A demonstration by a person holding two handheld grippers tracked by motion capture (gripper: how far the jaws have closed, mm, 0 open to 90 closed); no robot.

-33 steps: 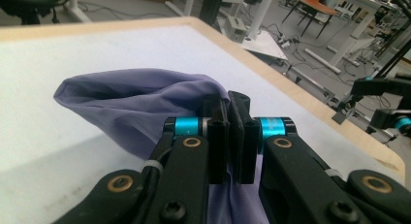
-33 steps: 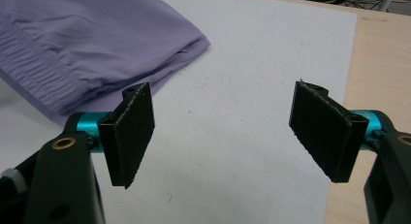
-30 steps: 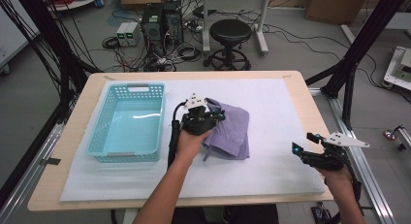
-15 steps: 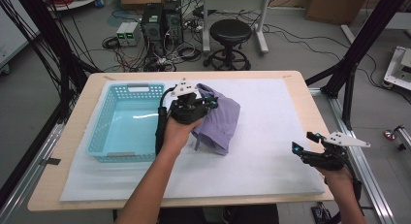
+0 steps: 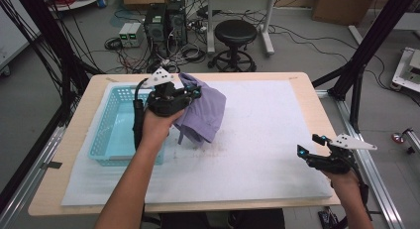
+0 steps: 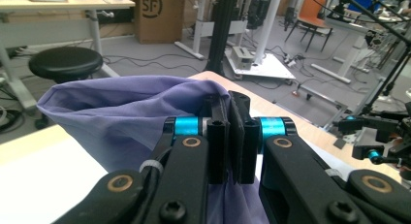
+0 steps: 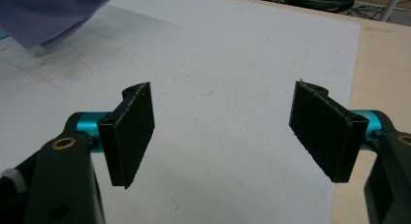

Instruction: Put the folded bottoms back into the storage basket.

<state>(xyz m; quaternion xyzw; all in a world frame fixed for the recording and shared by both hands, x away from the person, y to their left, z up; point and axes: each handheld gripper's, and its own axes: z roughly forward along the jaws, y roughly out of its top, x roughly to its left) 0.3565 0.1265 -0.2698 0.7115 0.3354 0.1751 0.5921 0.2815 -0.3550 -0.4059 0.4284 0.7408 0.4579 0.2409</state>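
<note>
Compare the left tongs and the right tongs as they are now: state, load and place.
The left tongs are shut on the purple cloth; the right tongs stand wide open with nothing between the pads. The left tongs hold the cloth raised by the teal basket; the right tongs sit low over the white mat, near its right edge. Both have black jaws with blue fittings, and each is held in one hand.

We are seeing a white mat (image 5: 267,140) lying on the wooden table (image 5: 299,86), covering most of it. Beyond the table's far edge a black stool (image 5: 236,33) is standing. Left of the stool, also beyond the table, two computer towers (image 5: 166,22) are sitting among tangled cables (image 5: 124,55). A cardboard box (image 5: 337,6) is resting far behind the table's right corner.
</note>
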